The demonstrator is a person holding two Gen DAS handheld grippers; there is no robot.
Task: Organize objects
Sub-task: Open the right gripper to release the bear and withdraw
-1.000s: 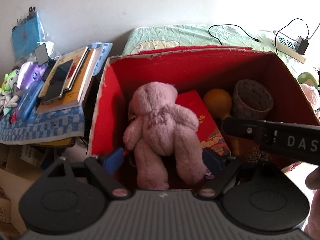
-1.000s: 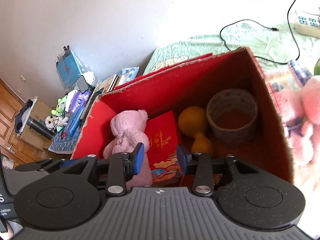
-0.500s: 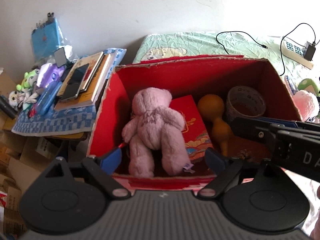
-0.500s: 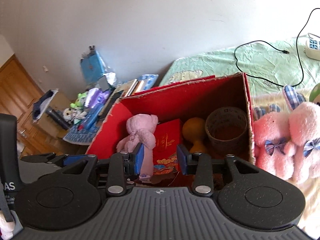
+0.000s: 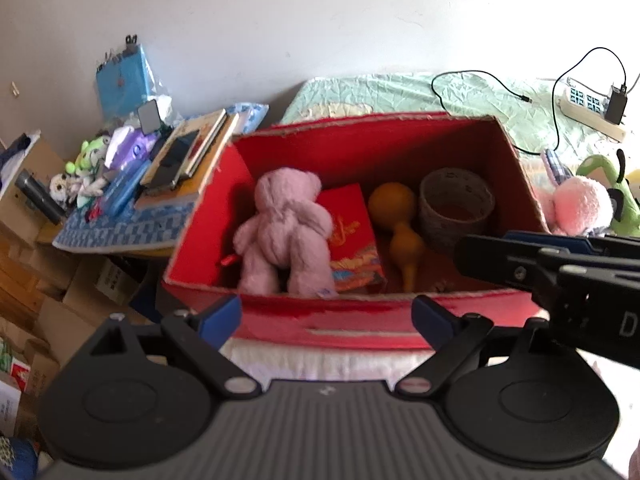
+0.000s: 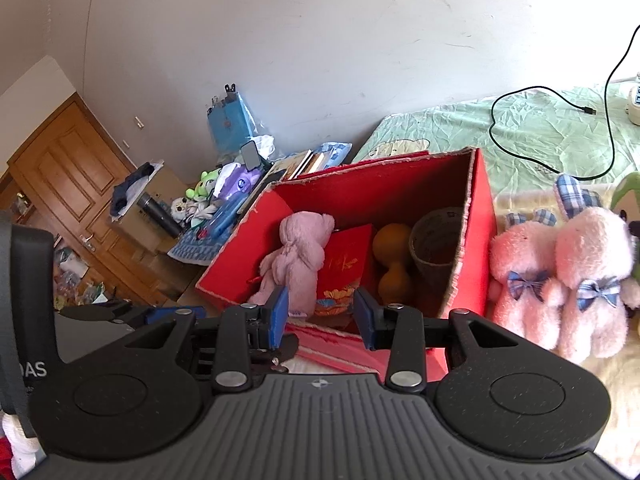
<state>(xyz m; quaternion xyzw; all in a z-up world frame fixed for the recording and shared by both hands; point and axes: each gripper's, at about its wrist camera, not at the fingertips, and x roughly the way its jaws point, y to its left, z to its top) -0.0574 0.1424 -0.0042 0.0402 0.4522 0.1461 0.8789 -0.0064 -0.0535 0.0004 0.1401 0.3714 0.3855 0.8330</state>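
Our right hand-held gripper (image 6: pixel 320 318) has its blue pads a modest way apart with nothing between them, and it hangs just short of the near wall of the red box (image 6: pixel 478 248). Our left hand-held gripper (image 5: pixel 326 318) has its pads spread wide, also empty, at the box's near rim, a little to the left of the right one.

Outward from the right gripper, the things not yet put away lie off to its right, outside the box: two pink plush rabbits (image 6: pixel 560 276) with checked bows sit side by side on the bed (image 6: pixel 540 136), the nearer one just beside the box's right wall. In the left view only a pink edge of them (image 5: pixel 576 206) shows beyond that same wall, partly behind the right gripper's body. So the right hand is plainly the nearer one, and we judge the coming move to be a swing rightward and slightly forward, away from the box.

Each rabbit sits roughly upright, its long axis running from ears to feet (about up and down in the right view), so the pads would close across the body from the sides.

Inside the box already lie a mauve teddy bear (image 6: pixel 300 256) face down at left, a red packet (image 6: pixel 344 268), an orange gourd (image 6: pixel 392 256) and a woven cup (image 6: pixel 436 244) at right; whatever comes next has little free floor there.
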